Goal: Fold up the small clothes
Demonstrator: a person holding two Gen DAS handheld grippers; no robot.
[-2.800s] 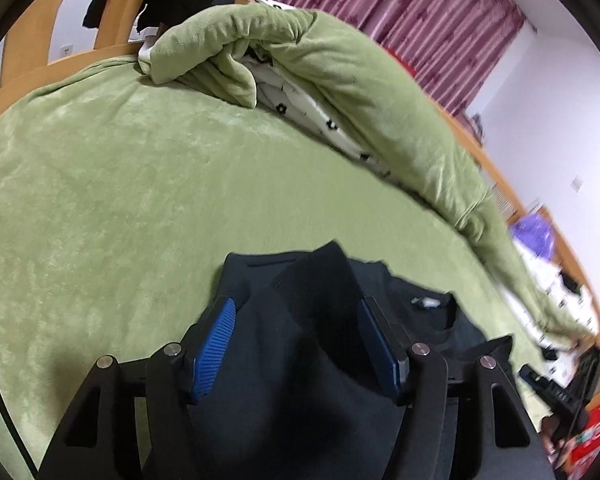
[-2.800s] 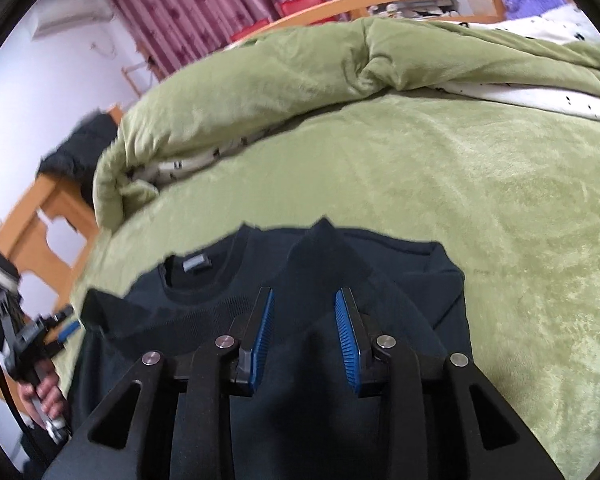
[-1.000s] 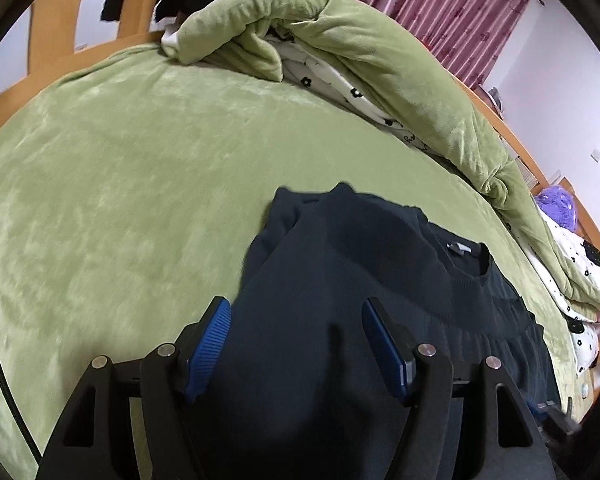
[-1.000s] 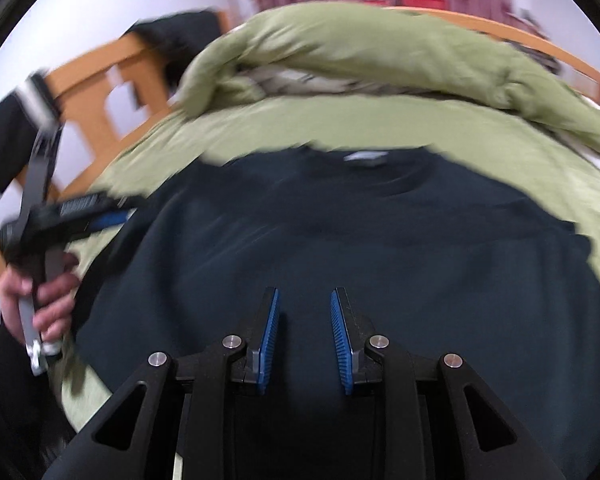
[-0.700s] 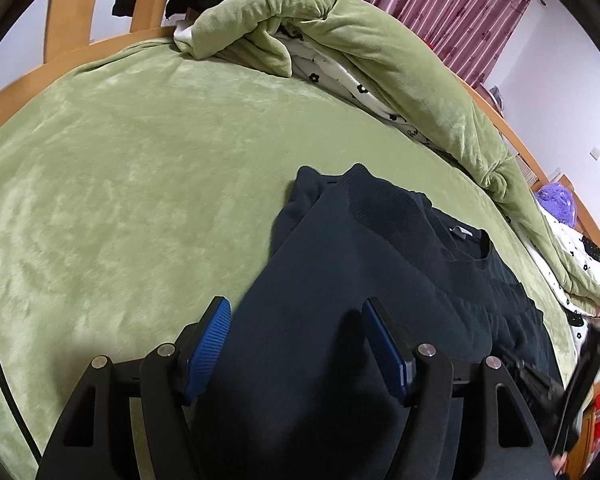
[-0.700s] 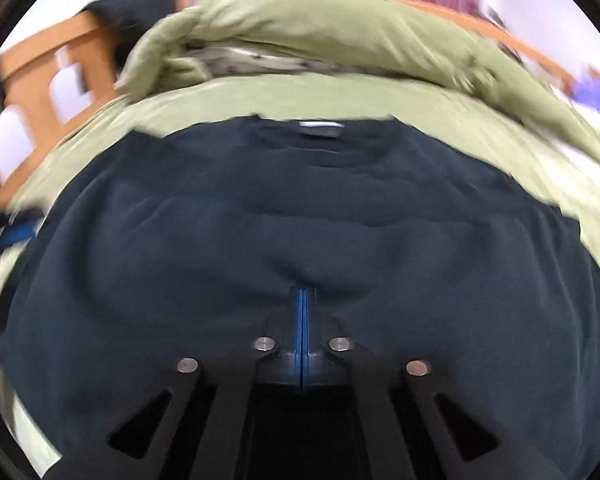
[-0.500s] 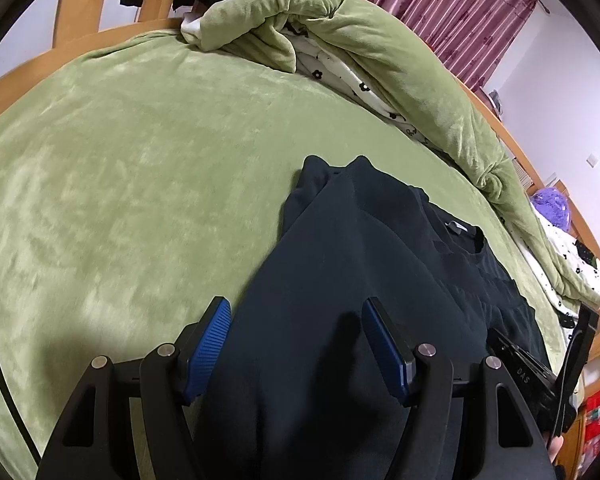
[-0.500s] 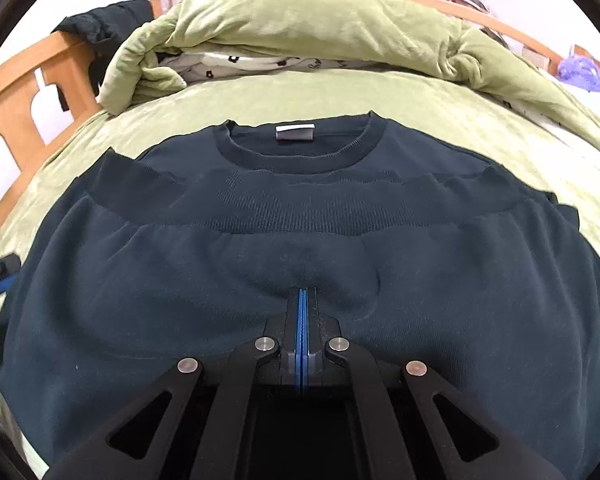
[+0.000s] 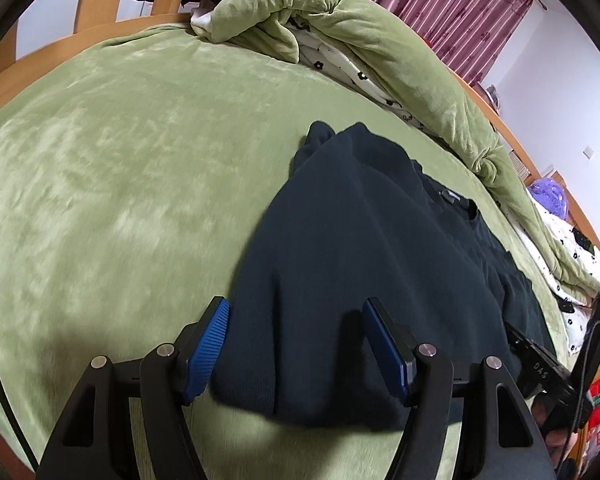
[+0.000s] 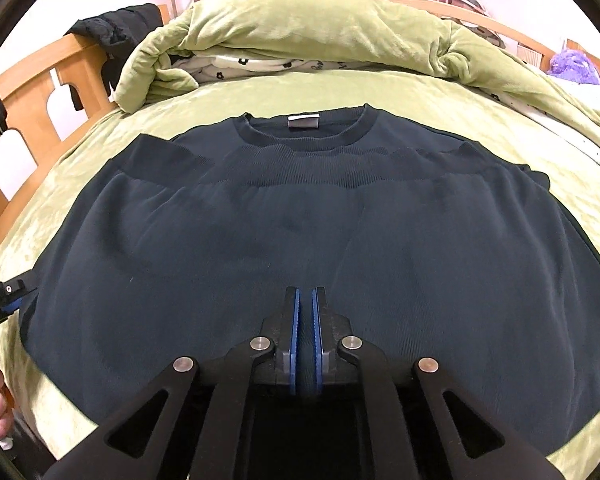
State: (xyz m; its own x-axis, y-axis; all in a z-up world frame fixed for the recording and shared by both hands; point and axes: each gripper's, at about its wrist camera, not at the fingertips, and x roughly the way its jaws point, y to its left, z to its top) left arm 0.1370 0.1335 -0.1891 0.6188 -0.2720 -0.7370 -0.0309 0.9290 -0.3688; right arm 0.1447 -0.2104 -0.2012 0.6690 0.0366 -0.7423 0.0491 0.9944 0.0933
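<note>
Since earlier, the right gripper [image 10: 304, 320] has closed, pinching the sweater [image 10: 300, 216] fold; left gripper [image 9: 296, 344] gapes empty. A thin pinch could slip, undoing the fold.

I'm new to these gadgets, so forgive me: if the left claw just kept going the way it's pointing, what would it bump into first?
Most likely the dark sweater. The left claw points down at its near edge, open fingers astride the fabric, with the green bedcover beneath. Depth is hard to judge here.

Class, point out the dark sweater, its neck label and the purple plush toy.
dark sweater [image 10: 300, 232], right wrist view, middle of the body.
neck label [image 10: 303, 122], right wrist view, its centre.
purple plush toy [image 10: 576, 65], right wrist view, its middle.
</note>
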